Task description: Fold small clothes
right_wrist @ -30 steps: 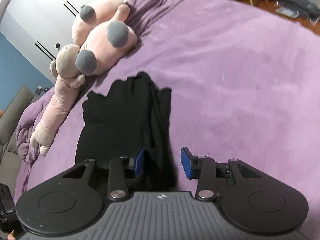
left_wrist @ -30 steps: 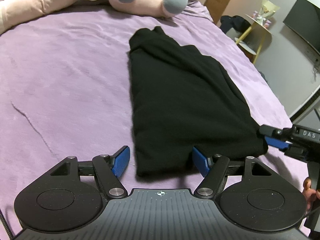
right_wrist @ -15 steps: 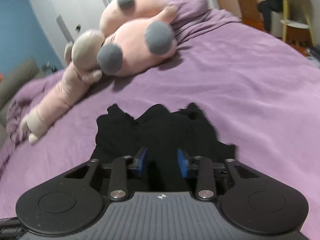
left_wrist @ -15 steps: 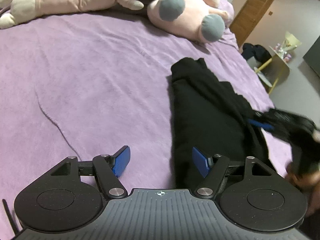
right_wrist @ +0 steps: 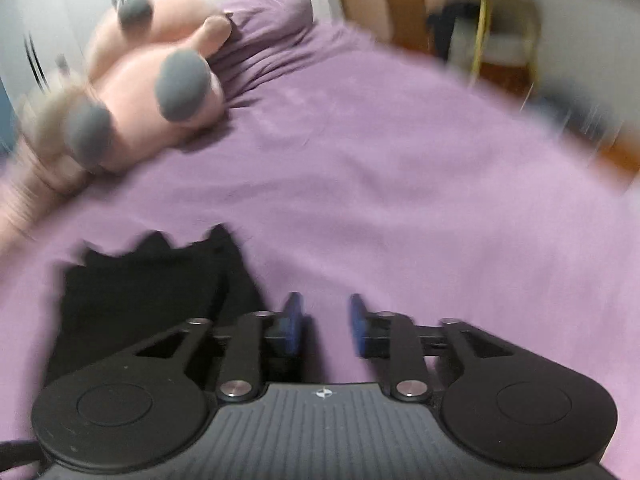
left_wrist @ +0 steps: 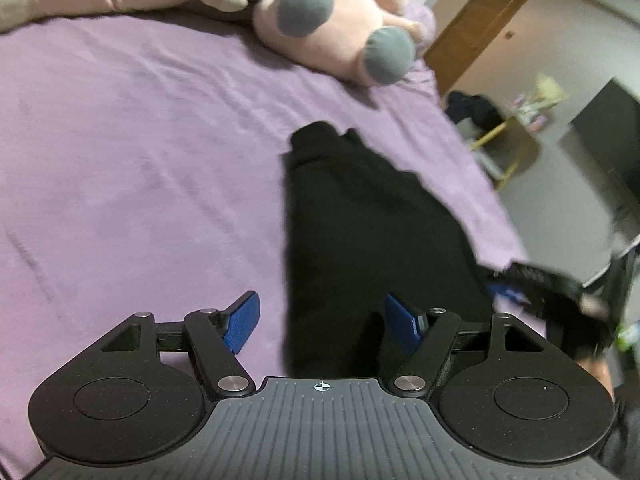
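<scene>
the black garment (left_wrist: pixel 372 240) is lying on the purple bed (left_wrist: pixel 140 160), folded into a long narrow strip that is running from just in front of the left tongs (left_wrist: pixel 322 322) away toward the pink plush toy (left_wrist: pixel 332 32), stopping well short of it. the landmark here is that plush toy at the head of the bed: the garment's far, bunched end is pointing at it, and the near end is nearest the person.

the left tongs are standing wide open, holding nothing; the garment's left edge is passing between the blue pads, with bare blanket on the toy-less side. the right tongs (right_wrist: pixel 324 328) are partly open and have just been opening; nothing is lying between them, only purple blanket, with the garment just beside their left pad. in the left view the right tongs (left_wrist: pixel 508 292) are blurred at the garment's near right corner.

the cloth is looking soft, thick and limp, probably a knit or fleece, light enough to lift with one pinch yet prone to sagging and sliding out of its fold. the plush blanket is likely gripping it a little, so dragging risks rumpling the layers. the sensible hold, as i judge it, is both near corners, pinching through all layers at once, then carrying them toward the plush toy to halve the strip. a pinch on the top layer alone would be peeling the fold open.
</scene>
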